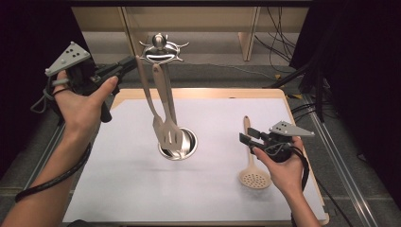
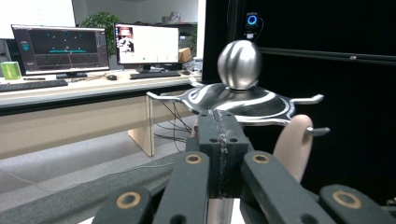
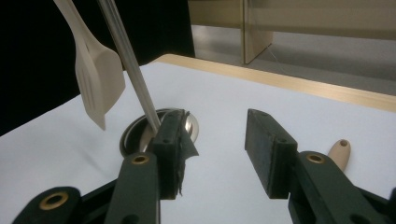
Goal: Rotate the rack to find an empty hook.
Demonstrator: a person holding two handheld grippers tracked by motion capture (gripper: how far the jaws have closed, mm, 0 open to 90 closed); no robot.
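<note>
At the far left, the left gripper [image 1: 126,63] is held raised, level with the top of the utensil stand [image 1: 161,47]. In the left gripper view its jaws are pressed fully together, and nothing can be seen clamped between the pads; the closed tips are pointed at the stand's steel crown [image 2: 243,100], just below the round knob [image 2: 239,64], though contact cannot be told from these views. A beige handle end [image 2: 293,145] is seen hanging from a hook just right of the tips. At the centre, two beige spatulas [image 1: 169,130] are hung from the stand over its round steel base [image 1: 188,147]. To the right, a beige skimmer [image 1: 254,178] is laid flat on the white table [image 1: 118,179], handle pointing far. The right gripper [image 1: 247,136] is held low with its jaws spread wide beside the skimmer's handle [image 3: 340,151], gripping nothing.
</note>
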